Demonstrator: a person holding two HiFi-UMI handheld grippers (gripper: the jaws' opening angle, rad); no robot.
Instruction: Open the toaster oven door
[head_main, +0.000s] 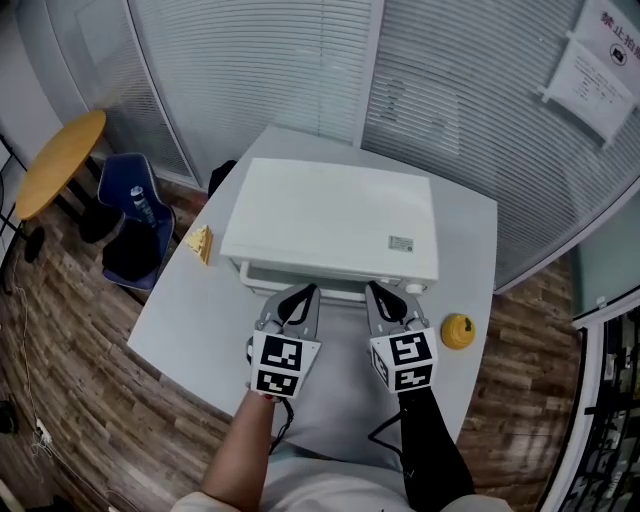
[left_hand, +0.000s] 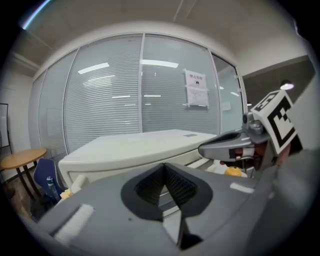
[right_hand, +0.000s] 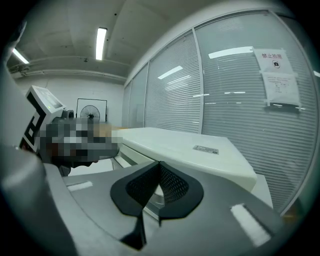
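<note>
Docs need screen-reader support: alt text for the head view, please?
From above, a white toaster oven sits on a pale table, its door looking shut, while the left gripper and right gripper point their closed tongs at its front edge. A yellow wedge lies left of the oven, a small yellow object right.

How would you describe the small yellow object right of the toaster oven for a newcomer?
On the white table, find the big white toaster oven. Just off its front right corner sits a small yellow object. It is rounded, unlike the pointed yellow wedge on the oven's left side.
</note>
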